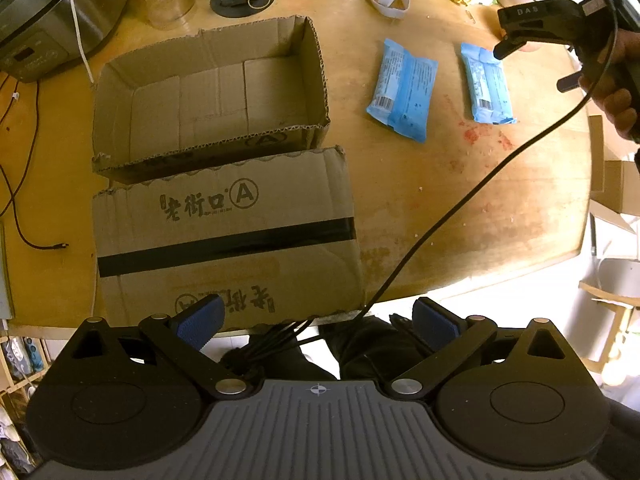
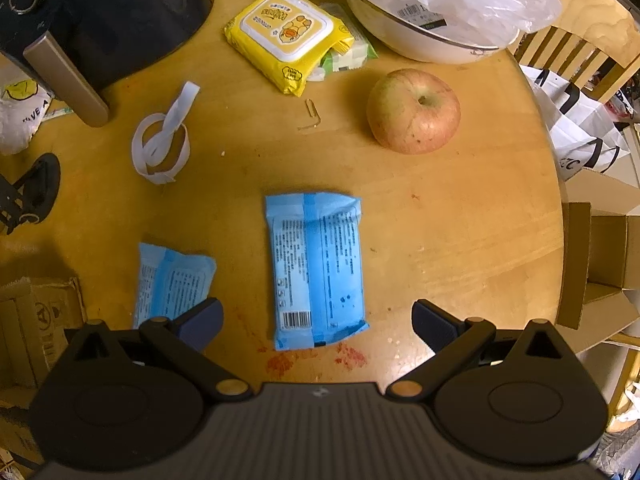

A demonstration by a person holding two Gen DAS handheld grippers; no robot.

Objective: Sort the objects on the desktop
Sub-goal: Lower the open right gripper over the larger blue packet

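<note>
Two blue wipe packets lie on the wooden table: one (image 1: pixel 402 90) (image 2: pixel 170 280) nearer the boxes, the other (image 1: pixel 486 84) (image 2: pixel 316 264) to its right. My right gripper (image 2: pixel 316 320) is open above the second packet, which lies between its spread fingers. In the left wrist view that right gripper (image 1: pixel 536 64) appears at the upper right, held by a hand (image 1: pixel 618 100). My left gripper (image 1: pixel 318 316) is open and empty, hovering over the table's near edge by a cardboard box (image 1: pixel 224 236) lying bottom up. An open cardboard box (image 1: pixel 208 96) stands behind it.
A yellow wipes pack (image 2: pixel 288 36), an apple (image 2: pixel 414 112), a white bowl (image 2: pixel 416 44) with a plastic bag, a white paper loop (image 2: pixel 162 140) and a dark appliance (image 2: pixel 100 12) are at the back. A black cable (image 1: pixel 460 204) crosses the table. More boxes (image 2: pixel 600 256) stand right.
</note>
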